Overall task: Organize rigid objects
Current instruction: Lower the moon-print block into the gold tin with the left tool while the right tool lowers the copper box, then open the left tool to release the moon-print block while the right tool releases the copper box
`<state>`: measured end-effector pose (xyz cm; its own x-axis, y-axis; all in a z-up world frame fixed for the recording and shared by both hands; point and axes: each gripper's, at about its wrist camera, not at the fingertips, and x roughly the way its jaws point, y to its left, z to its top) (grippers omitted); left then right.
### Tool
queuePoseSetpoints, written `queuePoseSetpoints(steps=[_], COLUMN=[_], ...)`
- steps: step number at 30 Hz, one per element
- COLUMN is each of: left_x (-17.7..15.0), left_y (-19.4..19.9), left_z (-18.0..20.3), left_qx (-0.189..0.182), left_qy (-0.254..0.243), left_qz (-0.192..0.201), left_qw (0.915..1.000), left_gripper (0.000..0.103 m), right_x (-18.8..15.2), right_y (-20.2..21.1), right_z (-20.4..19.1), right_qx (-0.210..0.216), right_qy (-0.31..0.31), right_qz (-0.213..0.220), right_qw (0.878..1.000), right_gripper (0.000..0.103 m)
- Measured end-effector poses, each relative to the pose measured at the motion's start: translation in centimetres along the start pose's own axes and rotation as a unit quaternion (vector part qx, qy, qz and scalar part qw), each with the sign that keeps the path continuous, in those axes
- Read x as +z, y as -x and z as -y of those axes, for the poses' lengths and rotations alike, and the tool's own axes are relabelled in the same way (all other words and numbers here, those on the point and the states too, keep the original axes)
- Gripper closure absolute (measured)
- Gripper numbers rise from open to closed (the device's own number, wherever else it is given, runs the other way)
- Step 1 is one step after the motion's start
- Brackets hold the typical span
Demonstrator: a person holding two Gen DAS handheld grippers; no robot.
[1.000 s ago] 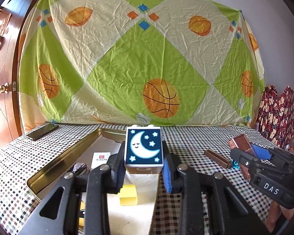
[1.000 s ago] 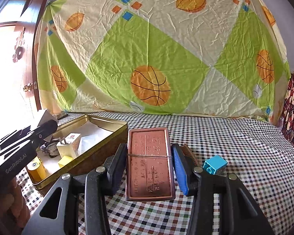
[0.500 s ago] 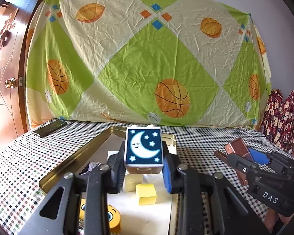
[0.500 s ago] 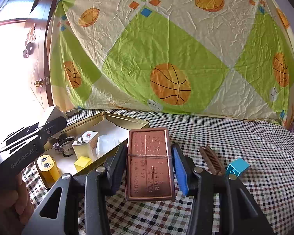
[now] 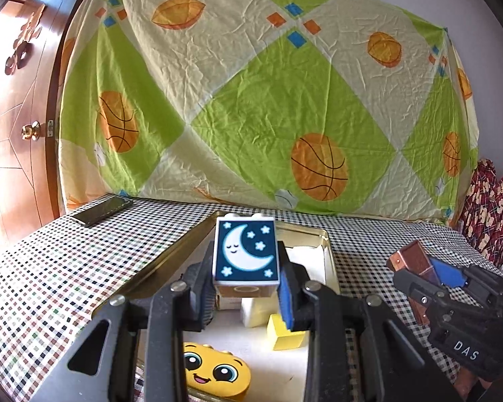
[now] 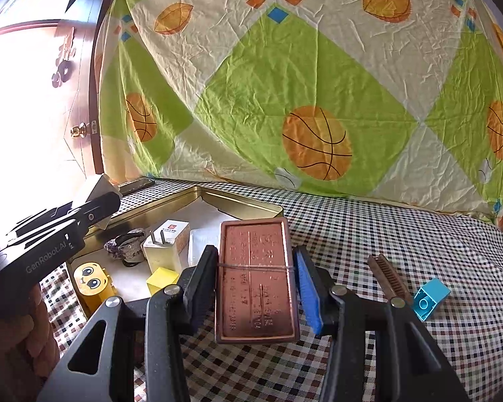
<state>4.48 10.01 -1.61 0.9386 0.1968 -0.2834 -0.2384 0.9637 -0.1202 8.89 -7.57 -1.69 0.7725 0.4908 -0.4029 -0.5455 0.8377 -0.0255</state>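
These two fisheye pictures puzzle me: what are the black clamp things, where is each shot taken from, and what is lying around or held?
They are hand-held grippers, one in each of a person's hands, each with a camera looking along its fingers. The left gripper is shut on a moon block, above a gold tin. The right gripper is shut on a copper-coloured case. Inside the tin lie a yellow smiley block, a yellow cube, a charger and a stone. On the checked tablecloth lie a brown comb, a blue brick and a phone.
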Motion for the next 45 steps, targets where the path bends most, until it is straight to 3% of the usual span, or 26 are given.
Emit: queuePoseSetpoints(steps=[30, 45], left_x=[0.5, 0.5], left_y=[-2.0, -5.2], left_z=[-3.9, -5.1], left_qx=[0.038, 0.055], left_qy=[-0.012, -0.024], left_qz=[-0.051, -0.108], left_qw=[0.9979, 0.9924], left_gripper=[0.073, 0.069], right_x=[1.3, 2.4], right_y=[-4.2, -8.7], right_z=[-5.1, -5.5], right_qx=[0.037, 0.053], right_qy=[0.045, 0.041], right_qz=[-0.024, -0.080], right_qw=[0.998, 0.995], right_gripper=[0.055, 0.054])
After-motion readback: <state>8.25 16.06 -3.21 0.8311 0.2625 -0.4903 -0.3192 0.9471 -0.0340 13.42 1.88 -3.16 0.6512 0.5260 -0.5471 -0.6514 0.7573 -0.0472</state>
